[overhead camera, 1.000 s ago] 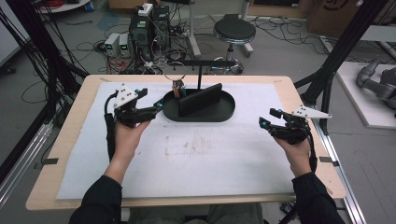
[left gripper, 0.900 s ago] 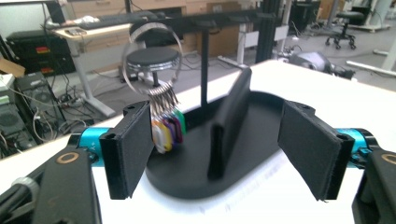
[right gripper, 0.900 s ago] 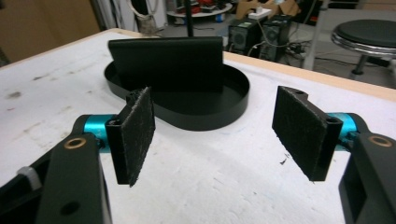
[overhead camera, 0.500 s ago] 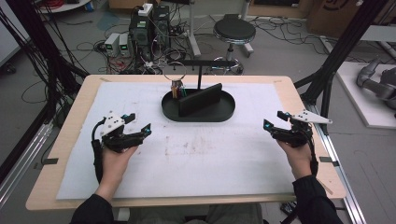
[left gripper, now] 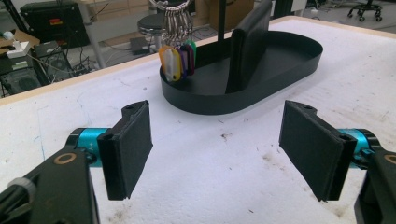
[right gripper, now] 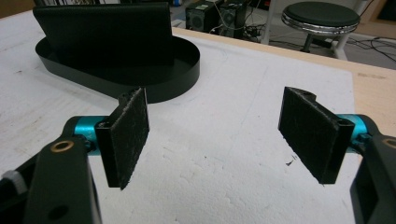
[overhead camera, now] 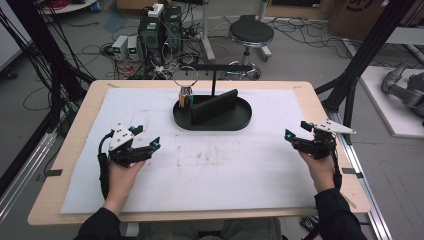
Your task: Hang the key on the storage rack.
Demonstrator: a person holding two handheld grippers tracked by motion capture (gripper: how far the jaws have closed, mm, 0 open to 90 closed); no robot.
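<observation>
A black oval tray (overhead camera: 212,126) sits at the back middle of the table. In it stands a black upright wallet-like block (overhead camera: 215,106). A bunch of keys with coloured tags (overhead camera: 186,97) hangs from a ring on a T-shaped post (overhead camera: 215,67). My left gripper (overhead camera: 148,137) rests low at the front left, open and empty, and it faces the tray (left gripper: 219,105) and the keys (left gripper: 177,60). At the right edge my right gripper (overhead camera: 295,130) is open; its jaws have just been opening with nothing between them. Beyond its pads (right gripper: 126,135) lie the tray (right gripper: 154,88) and the block (right gripper: 102,35).
A white foam mat (overhead camera: 210,170) covers the wooden table. Black frame poles stand at both sides. Behind the table are a round stool (overhead camera: 251,35), boxes of electronics (overhead camera: 155,25) and many cables on the floor.
My left gripper has come away from the tray's left end, moving toward the person and down onto the mat. The right gripper has stayed in place and its jaws stand a little wider.
</observation>
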